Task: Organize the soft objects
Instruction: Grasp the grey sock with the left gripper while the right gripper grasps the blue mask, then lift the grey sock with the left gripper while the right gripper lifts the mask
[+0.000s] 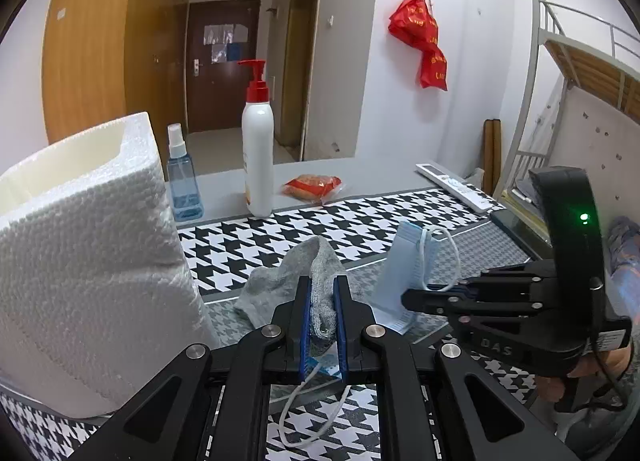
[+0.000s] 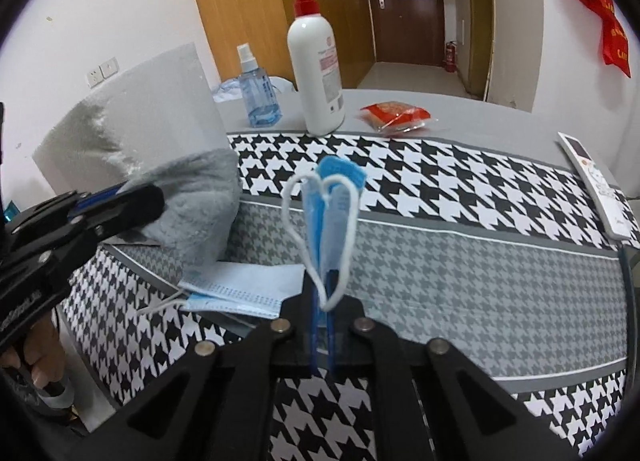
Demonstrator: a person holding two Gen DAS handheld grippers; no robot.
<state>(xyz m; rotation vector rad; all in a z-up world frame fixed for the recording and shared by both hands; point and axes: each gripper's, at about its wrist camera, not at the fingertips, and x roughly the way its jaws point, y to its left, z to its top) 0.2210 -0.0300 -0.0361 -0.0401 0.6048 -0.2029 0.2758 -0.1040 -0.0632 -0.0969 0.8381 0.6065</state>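
Observation:
My left gripper (image 1: 322, 285) is shut on a grey sock (image 1: 280, 277), held above the houndstooth cloth; the sock also shows at the left of the right wrist view (image 2: 192, 201). My right gripper (image 2: 325, 275) is shut on a blue face mask (image 2: 328, 213) that stands up between its fingers with white ear loops hanging. In the left wrist view that mask (image 1: 404, 265) and the right gripper (image 1: 408, 297) are to the right of the sock. A second blue mask (image 2: 240, 289) lies flat on the cloth below the sock.
A white foam block (image 1: 88, 253) stands close on the left. At the back of the table (image 1: 360, 173) are a blue spray bottle (image 1: 182, 181), a white pump bottle (image 1: 258, 149), a red snack packet (image 1: 312, 187) and a white remote (image 1: 456, 185).

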